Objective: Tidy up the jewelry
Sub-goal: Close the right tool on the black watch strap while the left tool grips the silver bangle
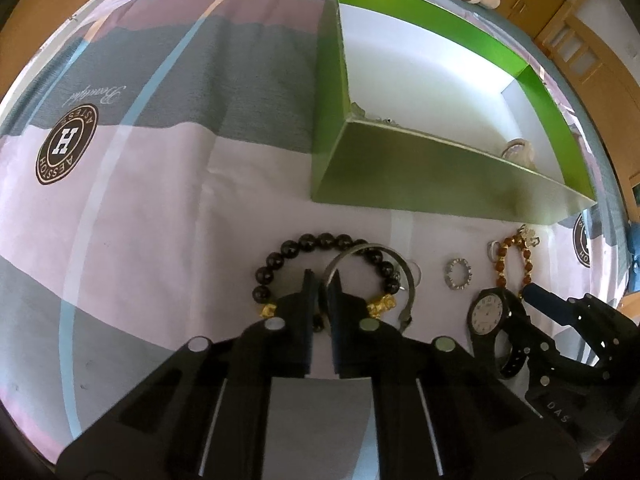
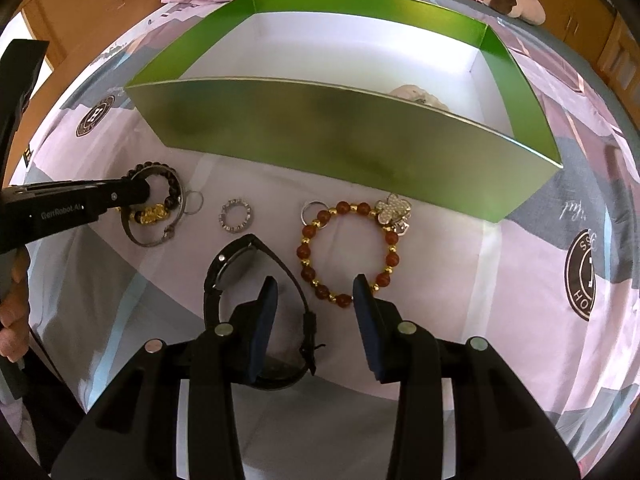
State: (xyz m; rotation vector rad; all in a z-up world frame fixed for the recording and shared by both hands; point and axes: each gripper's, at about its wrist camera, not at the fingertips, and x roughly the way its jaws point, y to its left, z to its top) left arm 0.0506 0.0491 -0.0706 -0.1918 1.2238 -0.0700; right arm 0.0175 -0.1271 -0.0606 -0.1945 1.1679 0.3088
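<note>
Jewelry lay in a row on the bedsheet (image 2: 500, 280) just below the green box (image 2: 320, 132), which filled the upper middle of the right wrist view. At left sat the black bead bracelet (image 1: 328, 242) with gold charms, a silver bangle (image 1: 400, 264) lying over it. The left tool (image 1: 322, 280) stood at lower centre of its own view, its fingers drawn close with the bangle's band between the tips, so it was gripping the bangle. A plain thin ring (image 2: 195, 201) lay just beside the bangle, and a sparkly ring (image 2: 236, 216) lay near it toward the middle. Right of centre lay the red bead bracelet (image 2: 348, 252) with a pale flower charm (image 2: 394, 208), a small silver ring (image 2: 313, 210) touching its upper left. A black wristwatch (image 2: 240, 264) lay at lower centre, its strap passing behind the left finger of the right tool (image 2: 316, 292). That tool was spread wide, grasping nothing, its right finger tip near the red beads. Inside the box, something pale showed at the right near the front wall, too hidden to name. A hand (image 2: 12, 320) showed at the left edge
</note>
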